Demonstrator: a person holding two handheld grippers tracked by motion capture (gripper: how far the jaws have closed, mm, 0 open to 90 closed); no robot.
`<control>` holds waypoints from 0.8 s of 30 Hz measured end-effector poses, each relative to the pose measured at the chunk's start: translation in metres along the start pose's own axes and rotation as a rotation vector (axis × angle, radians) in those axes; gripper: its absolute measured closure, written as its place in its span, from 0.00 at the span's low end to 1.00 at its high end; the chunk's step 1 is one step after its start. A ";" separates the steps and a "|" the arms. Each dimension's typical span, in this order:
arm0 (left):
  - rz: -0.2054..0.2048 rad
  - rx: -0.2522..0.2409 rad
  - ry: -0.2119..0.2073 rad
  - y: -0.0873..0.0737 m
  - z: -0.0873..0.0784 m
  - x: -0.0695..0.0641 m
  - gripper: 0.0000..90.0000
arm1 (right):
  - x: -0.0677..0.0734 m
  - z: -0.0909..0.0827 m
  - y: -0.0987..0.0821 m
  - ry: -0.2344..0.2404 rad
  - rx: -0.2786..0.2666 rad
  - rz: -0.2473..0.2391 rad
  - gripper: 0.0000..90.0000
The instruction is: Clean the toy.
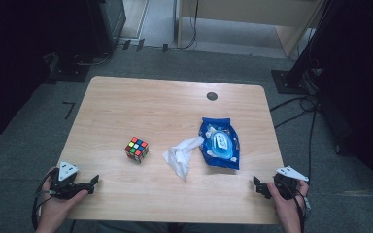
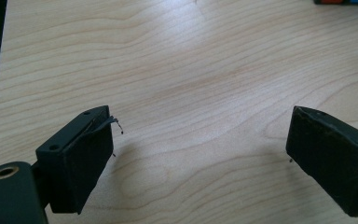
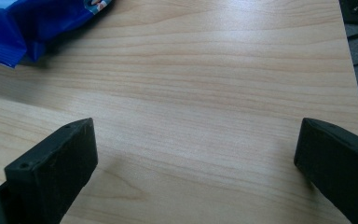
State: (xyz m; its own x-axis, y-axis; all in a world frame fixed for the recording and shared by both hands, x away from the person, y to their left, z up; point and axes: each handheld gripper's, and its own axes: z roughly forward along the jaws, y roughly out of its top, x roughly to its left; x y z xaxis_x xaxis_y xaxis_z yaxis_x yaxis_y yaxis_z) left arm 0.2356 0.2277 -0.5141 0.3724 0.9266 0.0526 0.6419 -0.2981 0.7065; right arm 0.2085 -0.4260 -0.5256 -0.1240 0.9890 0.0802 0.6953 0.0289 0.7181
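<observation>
A colourful puzzle cube (image 1: 136, 149) sits left of the table's middle. To its right lies a crumpled white wipe (image 1: 180, 156), which touches a blue wipes pack (image 1: 219, 142). My left gripper (image 1: 94, 185) rests at the front left corner, held by a hand. It is open with bare wood between its jaws (image 2: 200, 126), and the cube's edge (image 2: 342, 2) peeks in at the top right of the left gripper view. My right gripper (image 1: 257, 186) sits at the front right corner. It is open too (image 3: 196, 133), and the blue pack (image 3: 23, 28) lies ahead to its left.
The wooden table (image 1: 126, 107) has a dark round grommet (image 1: 211, 96) near its far edge. Grey carpet, black stands and cables (image 1: 296, 104) surround it. The table's right edge (image 3: 354, 93) runs close beside my right gripper.
</observation>
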 end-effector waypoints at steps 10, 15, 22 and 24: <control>-0.016 0.011 -0.039 0.000 0.006 0.001 0.09 | 0.005 0.002 0.000 -0.027 0.020 -0.048 0.00; -0.014 0.012 -0.040 0.001 0.006 0.001 0.09 | 0.005 0.002 0.000 -0.026 0.019 -0.047 0.00; -0.018 0.011 -0.041 0.002 0.007 0.001 0.09 | 0.005 0.002 0.000 -0.025 0.019 -0.047 0.00; -0.018 0.011 -0.041 0.002 0.007 0.001 0.09 | 0.005 0.002 0.000 -0.025 0.019 -0.047 0.00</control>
State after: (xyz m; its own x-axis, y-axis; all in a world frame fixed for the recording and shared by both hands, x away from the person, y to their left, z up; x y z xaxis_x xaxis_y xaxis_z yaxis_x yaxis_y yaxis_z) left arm 0.2419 0.2267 -0.5179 0.3875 0.9218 0.0111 0.6559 -0.2841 0.6993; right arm 0.2094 -0.4212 -0.5265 -0.1391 0.9899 0.0288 0.7026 0.0782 0.7072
